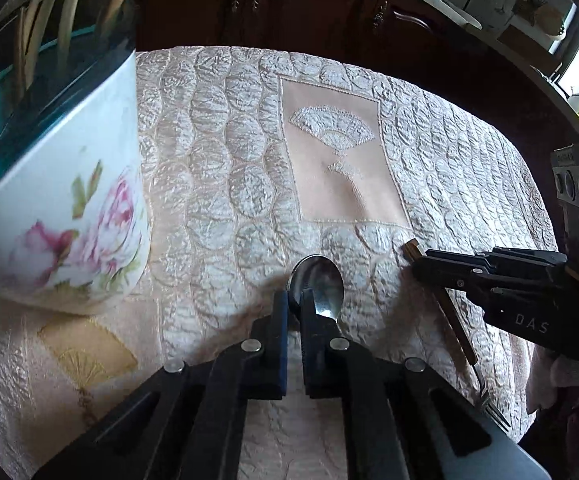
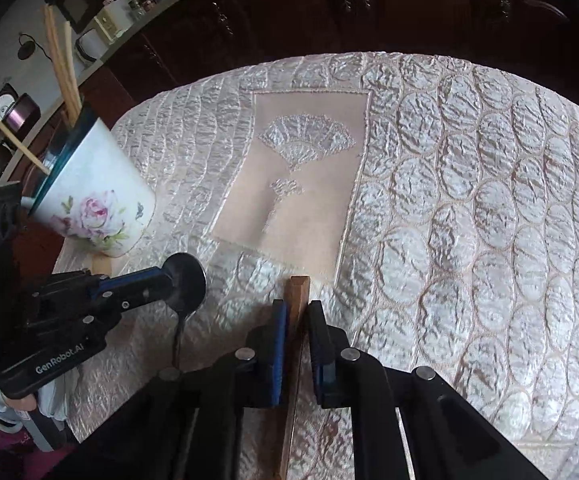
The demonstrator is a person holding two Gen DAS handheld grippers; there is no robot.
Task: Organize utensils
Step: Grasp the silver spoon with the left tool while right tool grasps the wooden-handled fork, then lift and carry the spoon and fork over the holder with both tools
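There is one spoon, one fork, one flowered cup and three chopsticks in it.

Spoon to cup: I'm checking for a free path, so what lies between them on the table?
Only bare quilted cloth lies between spoon and cup, seen in the right wrist view.

Cup on tablecloth, far left, chopsticks in it. Spoon in left gripper, near centre. Fork in right gripper, right of spoon. Cabinets behind table.
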